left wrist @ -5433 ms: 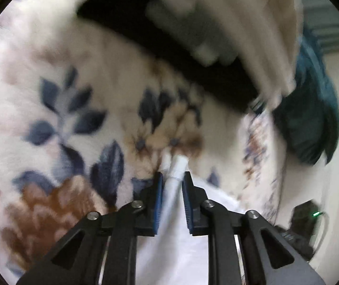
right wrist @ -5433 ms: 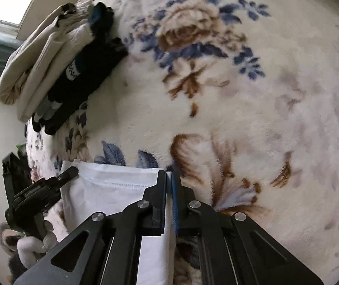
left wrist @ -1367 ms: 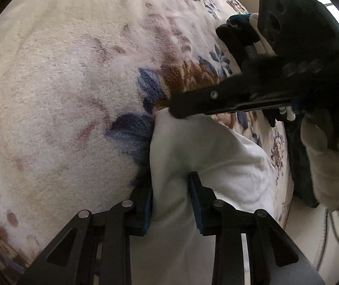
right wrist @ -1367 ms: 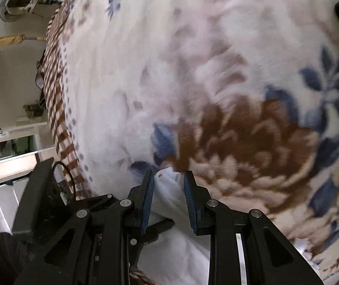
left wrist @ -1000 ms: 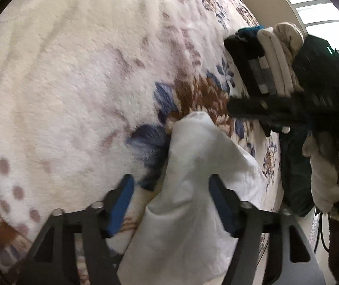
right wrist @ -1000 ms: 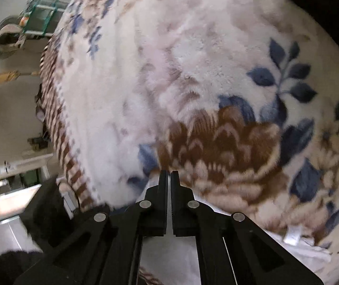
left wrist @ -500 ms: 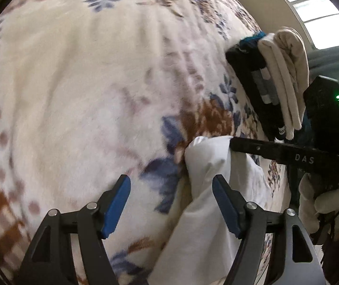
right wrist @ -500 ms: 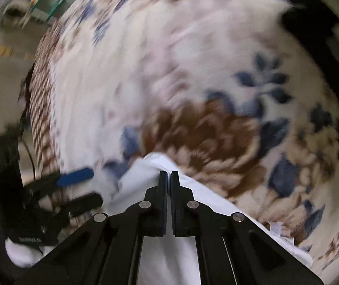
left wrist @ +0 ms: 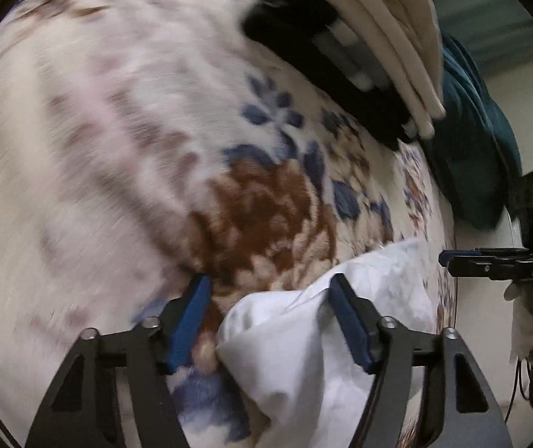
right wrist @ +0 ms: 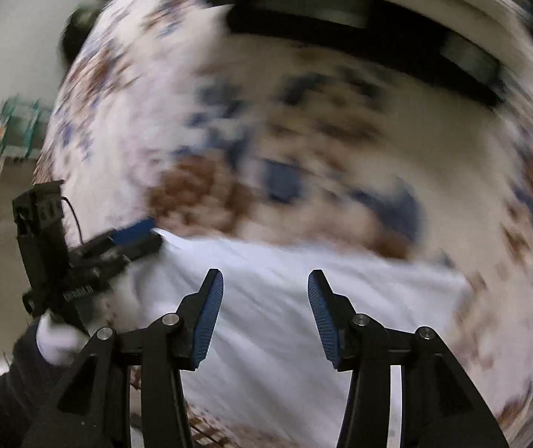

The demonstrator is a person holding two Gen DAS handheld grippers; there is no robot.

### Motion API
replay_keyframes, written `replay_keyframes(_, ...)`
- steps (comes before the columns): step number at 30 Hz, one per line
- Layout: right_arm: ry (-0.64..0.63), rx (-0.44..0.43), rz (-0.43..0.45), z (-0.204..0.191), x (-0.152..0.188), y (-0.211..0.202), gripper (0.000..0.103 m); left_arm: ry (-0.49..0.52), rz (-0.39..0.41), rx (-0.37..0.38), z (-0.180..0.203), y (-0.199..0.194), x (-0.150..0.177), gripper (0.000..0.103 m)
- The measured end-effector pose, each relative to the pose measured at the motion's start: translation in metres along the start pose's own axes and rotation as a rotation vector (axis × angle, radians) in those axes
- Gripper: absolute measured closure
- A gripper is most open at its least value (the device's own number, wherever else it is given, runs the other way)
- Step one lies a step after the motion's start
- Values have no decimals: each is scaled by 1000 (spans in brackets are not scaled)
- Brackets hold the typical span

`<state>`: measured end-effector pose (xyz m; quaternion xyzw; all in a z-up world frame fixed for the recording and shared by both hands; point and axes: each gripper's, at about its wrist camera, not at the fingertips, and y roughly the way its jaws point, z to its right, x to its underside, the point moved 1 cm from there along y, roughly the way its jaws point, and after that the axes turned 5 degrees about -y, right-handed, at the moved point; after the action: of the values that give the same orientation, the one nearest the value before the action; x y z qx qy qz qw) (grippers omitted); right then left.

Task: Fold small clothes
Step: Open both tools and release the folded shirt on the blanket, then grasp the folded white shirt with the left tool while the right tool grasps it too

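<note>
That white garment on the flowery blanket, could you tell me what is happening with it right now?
A person with a handheld gripper in each hand is folding a white garment on a floral blanket. At this moment both the left gripper and the right gripper are open above the cloth, gripping nothing. The garment lies loosely bunched on the blanket. A stack of folded clothes sits further back. The right wrist view is blurred with motion.

A cream floral blanket (left wrist: 124, 119) fills both views, brown and blue blooms blurred. A pale wall (left wrist: 505, 89) stands behind a teal cushion (left wrist: 479, 149). Left in the right view, a greenish rack (right wrist: 18, 130), blurred.
</note>
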<state>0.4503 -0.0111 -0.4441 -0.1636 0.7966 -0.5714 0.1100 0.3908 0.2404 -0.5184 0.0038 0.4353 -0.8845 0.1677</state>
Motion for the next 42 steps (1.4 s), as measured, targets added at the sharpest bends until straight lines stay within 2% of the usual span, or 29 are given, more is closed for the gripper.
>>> replay_keyframes(2,74,7,7,28,22,-6,53,-5,-53,112,3,4,-3,69)
replay_keyframes(4,174,15,3,60,47,-5,53,5,-115,210,10,6,-3,69)
replay_keyframes(5,213,6,4,71,58,-4,53,0,-130,223,9,7,-5,68)
replay_keyframes(6,236,2,5,77,65,-1,53,-6,-130,150,4,9,-9,65)
replay_keyframes(7,262,3,5,85,73,1,53,-4,-130,41,-3,10,-12,67)
replay_keyframes(8,279,10,8,93,79,2,53,-6,-125,-22,-11,9,-17,67)
replay_keyframes(10,305,13,21,104,89,5,53,-69,-52,-33,-17,-9,-23,66)
replay_keyframes(11,318,0,27,108,93,6,53,-91,-22,-9,-17,-16,-23,57)
replay_keyframes(12,328,-22,28,113,97,9,52,-116,8,16,-15,-25,-21,36)
replay_keyframes(14,330,-47,33,117,103,12,36,-166,47,55,-11,-39,-9,16)
replay_keyframes(15,326,-79,36,120,106,16,27,-187,50,84,-11,-42,-2,14)
replay_keyframes(16,321,-109,34,122,107,21,25,-222,38,97,-12,-42,11,12)
replay_keyframes(19,325,-182,24,128,116,41,25,-299,0,79,-20,-29,39,12)
replay_keyframes(21,331,-268,11,133,122,57,25,-361,-5,90,-27,-17,57,12)
replay_keyframes(23,330,-341,3,136,127,68,25,-367,23,80,-26,-12,55,12)
replay_keyframes(26,331,-390,18,136,131,81,25,-348,81,95,-17,-8,38,12)
replay_keyframes(28,337,-415,44,137,134,83,26,-295,111,106,-10,-6,26,32)
replay_keyframes(29,338,-421,48,137,134,84,27,-269,96,96,-5,-2,20,54)
replay_keyframes(30,338,-428,50,137,135,84,37,-245,78,83,-3,0,16,67)
replay_keyframes(31,340,-439,48,137,135,84,44,-224,71,70,-1,1,12,69)
replay_keyframes(33,349,-468,52,138,139,86,70,-184,65,56,5,0,6,70)
replay_keyframes(36,369,-498,70,139,145,84,80,-159,78,23,6,-7,-3,70)
replay_keyframes(37,374,-501,68,140,145,83,80,-185,83,27,3,-11,-5,67)
replay_keyframes(38,367,-484,63,140,146,81,80,-228,83,51,-3,-15,-6,55)
replay_keyframes(39,354,-458,49,139,145,81,78,-269,83,72,-9,-20,-5,29)
replay_keyframes(40,358,-457,40,140,147,82,73,-311,93,90,-15,-27,-1,21)
replay_keyframes(41,363,-464,23,139,146,84,69,-332,100,101,-20,-34,4,20)
replay_keyframes(42,371,-464,8,141,148,85,56,-350,98,113,-24,-38,10,20)
